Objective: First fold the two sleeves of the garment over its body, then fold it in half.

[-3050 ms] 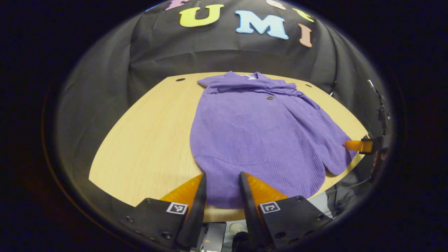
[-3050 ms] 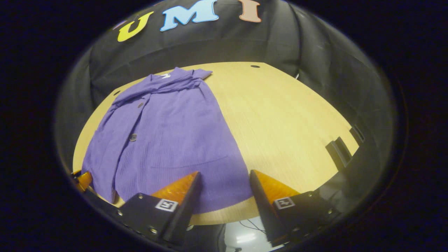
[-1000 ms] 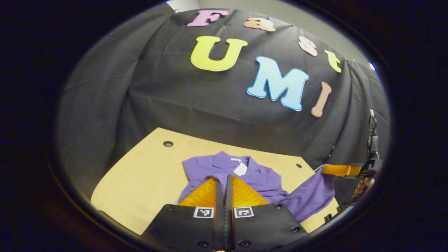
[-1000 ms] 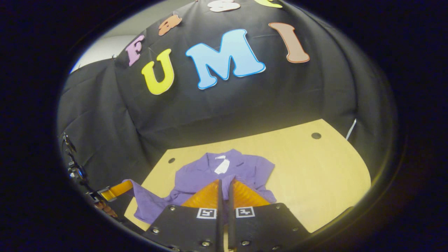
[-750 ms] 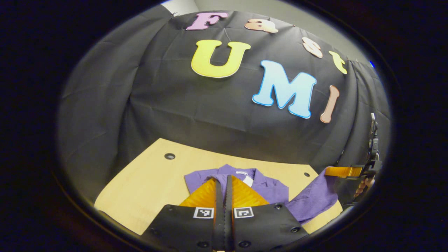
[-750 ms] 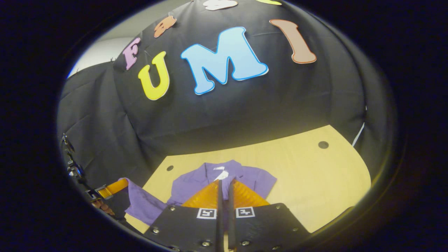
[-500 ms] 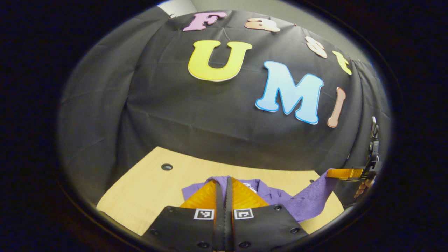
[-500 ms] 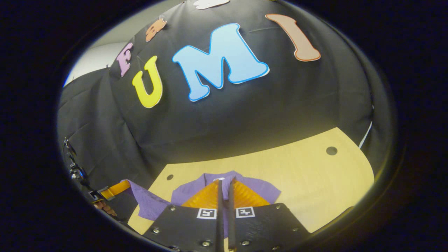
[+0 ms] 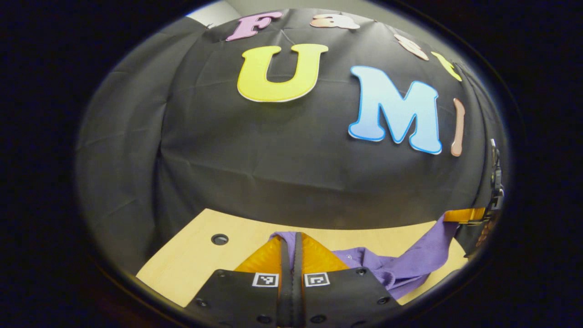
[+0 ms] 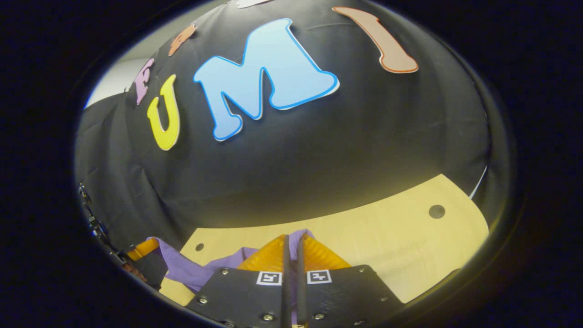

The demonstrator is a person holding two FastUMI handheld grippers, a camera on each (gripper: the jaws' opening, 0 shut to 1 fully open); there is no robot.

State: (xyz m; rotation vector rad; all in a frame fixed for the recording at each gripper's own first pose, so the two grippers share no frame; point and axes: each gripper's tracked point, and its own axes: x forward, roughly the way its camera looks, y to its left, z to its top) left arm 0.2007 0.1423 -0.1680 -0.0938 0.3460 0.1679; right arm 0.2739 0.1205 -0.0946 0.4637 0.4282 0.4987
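Both jaws clamped on purple shirt point(image 9: 401, 266) hem above bench point(image 9: 191, 259). Left gripper point(image 9: 291, 241), right gripper point(image 10: 291, 243): uneven lowering risks skewed fold; thin fabric may slip.

Most of the purple garment point(image 9: 401, 269) lies hidden behind the left gripper point(image 9: 292, 241) and, in the right gripper view, the right gripper point(image 10: 292, 243).

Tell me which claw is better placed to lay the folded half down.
No clear edge: left claw and right claw are both shut on the purple ribbed garment, its cloth lifted between them above the light wooden table. Probably lower together.
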